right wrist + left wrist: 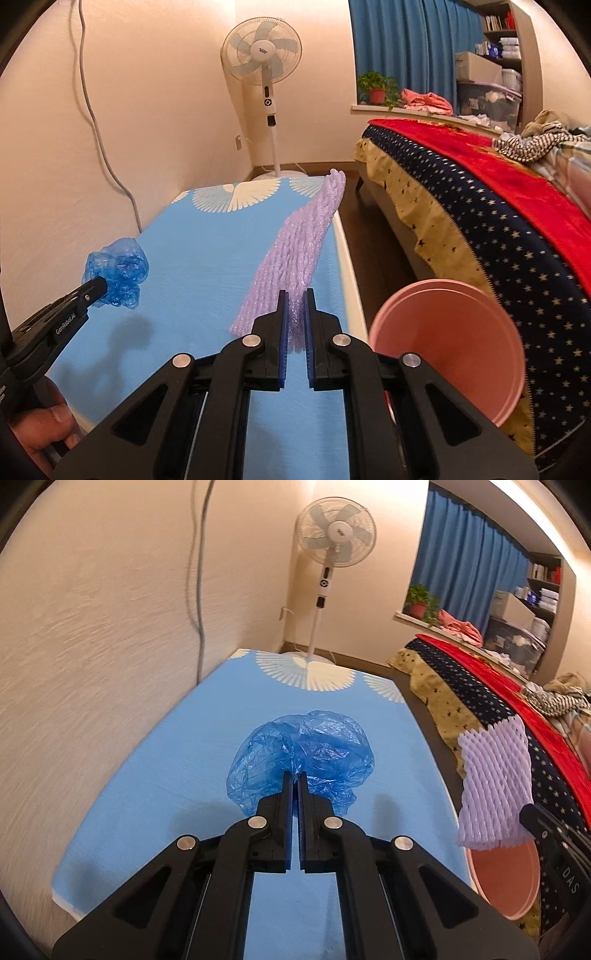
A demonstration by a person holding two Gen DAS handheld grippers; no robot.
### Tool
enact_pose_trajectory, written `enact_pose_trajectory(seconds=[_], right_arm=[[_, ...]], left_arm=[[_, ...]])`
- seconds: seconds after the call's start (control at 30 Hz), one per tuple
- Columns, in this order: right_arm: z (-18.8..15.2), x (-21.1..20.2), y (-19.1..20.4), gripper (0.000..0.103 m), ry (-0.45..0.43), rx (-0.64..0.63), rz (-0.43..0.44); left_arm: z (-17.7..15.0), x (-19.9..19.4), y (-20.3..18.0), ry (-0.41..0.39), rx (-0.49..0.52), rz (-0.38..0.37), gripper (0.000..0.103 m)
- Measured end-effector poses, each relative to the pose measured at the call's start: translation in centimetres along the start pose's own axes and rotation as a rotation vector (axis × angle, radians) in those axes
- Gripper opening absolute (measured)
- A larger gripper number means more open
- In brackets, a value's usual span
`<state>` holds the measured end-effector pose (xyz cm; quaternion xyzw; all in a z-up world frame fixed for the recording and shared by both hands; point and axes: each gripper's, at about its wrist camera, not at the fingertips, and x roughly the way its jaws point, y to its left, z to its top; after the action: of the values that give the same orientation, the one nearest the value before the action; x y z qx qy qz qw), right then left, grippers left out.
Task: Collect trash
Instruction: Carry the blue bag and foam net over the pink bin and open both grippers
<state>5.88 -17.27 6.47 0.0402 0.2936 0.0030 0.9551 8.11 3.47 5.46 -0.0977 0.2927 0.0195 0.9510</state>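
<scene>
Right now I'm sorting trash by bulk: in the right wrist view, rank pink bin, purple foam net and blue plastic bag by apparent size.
1. pink bin
2. purple foam net, though nearness inflates it
3. blue plastic bag

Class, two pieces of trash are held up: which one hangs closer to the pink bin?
The purple foam net, pinched by the right gripper beside the pink bin; the blue plastic bag hangs near the wall.
</scene>
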Motion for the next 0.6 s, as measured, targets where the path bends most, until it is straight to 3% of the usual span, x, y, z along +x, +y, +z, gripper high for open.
enact_pose_trajectory(seconds=[0.6], right_arm=[[-0.7,-3.0,-3.8,0.008,-0.024,-0.001,-0.105]], left_arm=[[-2.0,0.1,-5.3,0.015,0.072,-0.125,0.002]])
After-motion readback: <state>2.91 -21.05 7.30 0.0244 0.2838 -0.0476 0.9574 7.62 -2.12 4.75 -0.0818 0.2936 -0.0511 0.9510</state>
